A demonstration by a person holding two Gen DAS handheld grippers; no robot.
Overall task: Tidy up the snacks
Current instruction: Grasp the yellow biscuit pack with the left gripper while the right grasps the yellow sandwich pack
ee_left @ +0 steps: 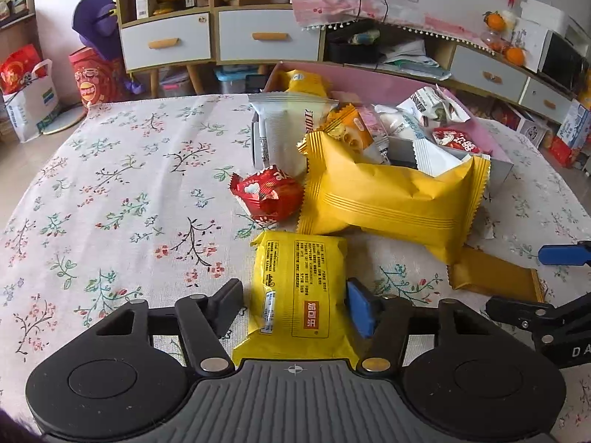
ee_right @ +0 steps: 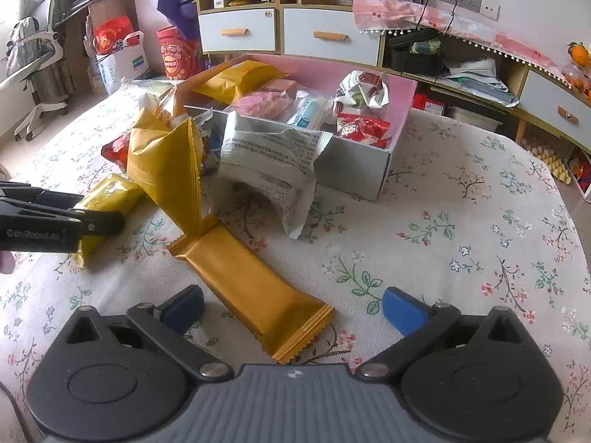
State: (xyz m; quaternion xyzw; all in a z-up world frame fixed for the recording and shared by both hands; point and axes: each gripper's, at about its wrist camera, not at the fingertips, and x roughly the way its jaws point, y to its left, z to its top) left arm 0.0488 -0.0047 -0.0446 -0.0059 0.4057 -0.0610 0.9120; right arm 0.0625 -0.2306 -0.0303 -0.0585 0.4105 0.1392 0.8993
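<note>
My left gripper (ee_left: 293,304) stands around a small yellow printed snack pack (ee_left: 299,291) lying on the floral tablecloth; its pads touch or nearly touch the pack's sides. A red snack (ee_left: 267,193) and a big yellow bag (ee_left: 391,199) lie beyond it, beside the pink-lined box (ee_left: 498,170) of snacks. My right gripper (ee_right: 291,310) is open around the near end of a gold bar pack (ee_right: 255,288) on the cloth. The box (ee_right: 354,170) with several snacks stands behind, with a white pack (ee_right: 273,162) hanging over its front wall.
The left gripper's body (ee_right: 44,221) enters the right wrist view at the left, over the small yellow pack (ee_right: 107,199). The right gripper's fingers (ee_left: 561,254) show at the left view's right edge. Cabinets (ee_left: 218,37) and bags (ee_left: 33,99) stand beyond the table.
</note>
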